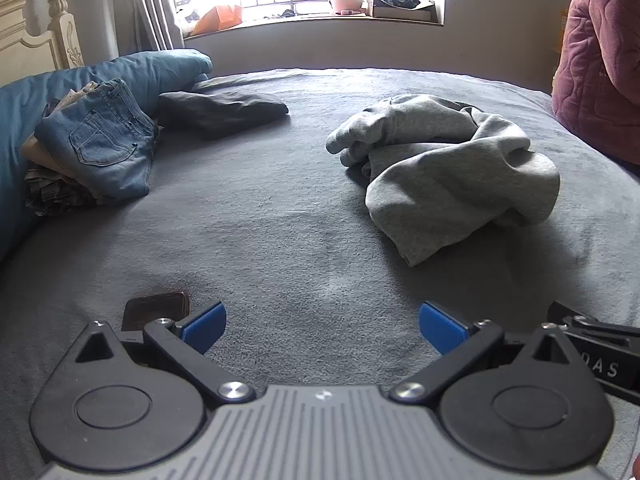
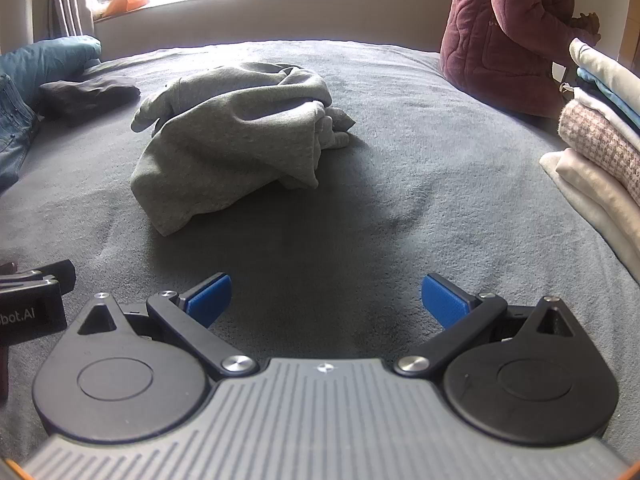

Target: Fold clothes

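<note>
both my claws, left gripper [image 1: 322, 326] and right gripper [image 2: 325, 300], hang spread wide and empty above the grey blanket [image 2: 400, 168], with the crumpled grey garment [image 2: 232, 136], maybe a sweatshirt, lying ahead, well apart.

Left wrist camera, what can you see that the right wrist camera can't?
Only the left wrist view shows the cream carved headboard and the small dark flat object near the open left gripper. Only the right wrist view shows the stack of folded cream and checked fabrics beside the open right gripper. Both show the crumpled grey sweatshirt on the dark grey bedspread.
</note>
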A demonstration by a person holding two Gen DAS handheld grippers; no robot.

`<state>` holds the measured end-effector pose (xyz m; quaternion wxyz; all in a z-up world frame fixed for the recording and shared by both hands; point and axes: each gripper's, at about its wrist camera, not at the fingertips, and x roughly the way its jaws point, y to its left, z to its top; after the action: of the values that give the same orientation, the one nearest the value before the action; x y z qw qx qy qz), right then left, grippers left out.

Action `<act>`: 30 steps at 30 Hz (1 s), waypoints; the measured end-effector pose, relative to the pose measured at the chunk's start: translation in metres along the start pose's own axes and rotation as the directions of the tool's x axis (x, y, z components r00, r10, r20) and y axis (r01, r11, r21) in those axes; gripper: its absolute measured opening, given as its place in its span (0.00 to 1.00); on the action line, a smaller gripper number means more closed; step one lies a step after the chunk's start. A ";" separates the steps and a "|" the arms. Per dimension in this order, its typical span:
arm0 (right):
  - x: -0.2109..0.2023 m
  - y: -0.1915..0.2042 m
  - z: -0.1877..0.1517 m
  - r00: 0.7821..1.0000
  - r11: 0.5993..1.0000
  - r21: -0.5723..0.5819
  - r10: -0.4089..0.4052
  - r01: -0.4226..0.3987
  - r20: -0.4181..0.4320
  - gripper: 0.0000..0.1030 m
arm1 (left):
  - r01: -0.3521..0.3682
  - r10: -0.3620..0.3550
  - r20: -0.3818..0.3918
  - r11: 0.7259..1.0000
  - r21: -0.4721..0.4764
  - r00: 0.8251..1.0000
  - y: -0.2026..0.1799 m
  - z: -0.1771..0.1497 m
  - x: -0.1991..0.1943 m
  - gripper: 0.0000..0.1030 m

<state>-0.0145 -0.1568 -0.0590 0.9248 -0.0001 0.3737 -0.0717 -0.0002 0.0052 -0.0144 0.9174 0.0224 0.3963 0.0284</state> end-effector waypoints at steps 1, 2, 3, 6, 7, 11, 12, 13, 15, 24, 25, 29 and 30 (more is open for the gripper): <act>0.000 0.000 0.000 1.000 1.000 0.000 0.001 -0.001 0.002 0.99 | 0.004 -0.004 0.001 1.000 -0.001 1.000 0.000 0.000 0.000 1.00; 0.000 -0.001 0.000 1.000 1.000 0.000 0.001 -0.001 0.004 0.99 | 0.009 -0.009 0.003 1.000 -0.001 1.000 0.000 0.000 0.000 1.00; 0.000 -0.001 0.001 1.000 1.000 -0.001 0.002 -0.002 0.006 0.99 | 0.015 -0.015 0.005 1.000 -0.005 1.000 0.000 0.000 0.000 1.00; -0.001 -0.002 0.001 1.000 1.000 0.003 0.010 -0.010 0.012 0.99 | 0.052 -0.052 0.024 0.998 -0.034 0.998 0.002 0.000 -0.002 1.00; -0.001 -0.003 0.001 1.000 1.000 0.005 0.013 -0.013 0.014 0.99 | 0.066 -0.065 0.034 0.997 -0.045 0.997 0.003 0.000 -0.003 1.00; -0.001 -0.004 0.002 0.999 1.000 0.003 0.019 -0.019 0.027 0.99 | 0.120 -0.114 0.073 0.990 -0.074 0.991 0.006 0.002 -0.004 1.00; 0.000 -0.004 0.002 0.999 1.000 0.001 0.020 -0.020 0.029 0.99 | 0.132 -0.126 0.081 0.988 -0.082 0.989 0.007 0.003 -0.003 1.00; 0.000 -0.005 0.003 0.999 1.000 -0.001 0.021 -0.021 0.033 0.99 | 0.145 -0.137 0.089 0.985 -0.090 0.987 0.007 0.004 -0.002 1.00; 0.000 -0.008 0.006 0.999 1.000 -0.004 0.021 -0.021 0.049 0.99 | 0.166 -0.155 0.106 0.981 -0.103 0.982 0.008 0.006 0.000 1.00; -0.002 -0.031 0.038 0.983 0.998 0.001 0.066 -0.067 0.174 0.99 | 0.159 -0.147 0.152 0.985 -0.066 0.977 0.000 0.033 0.033 1.00; -0.002 -0.033 0.045 0.978 0.997 -0.010 0.080 -0.079 0.195 0.99 | 0.158 -0.147 0.157 0.986 -0.059 0.977 -0.002 0.037 0.039 1.00; 0.014 -0.032 0.077 0.960 0.986 -0.070 0.163 -0.151 0.228 0.99 | 0.151 -0.141 0.187 0.988 -0.038 0.972 -0.009 0.050 0.063 1.00; 0.022 -0.032 0.088 0.957 0.982 -0.076 0.185 -0.172 0.225 0.99 | 0.149 -0.140 0.193 0.988 -0.030 0.971 -0.011 0.052 0.070 1.00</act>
<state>0.0575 -0.1959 -0.0093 0.9643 -0.0003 0.2639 0.0231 0.0861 -0.0017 -0.0301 0.9510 -0.0241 0.3067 -0.0319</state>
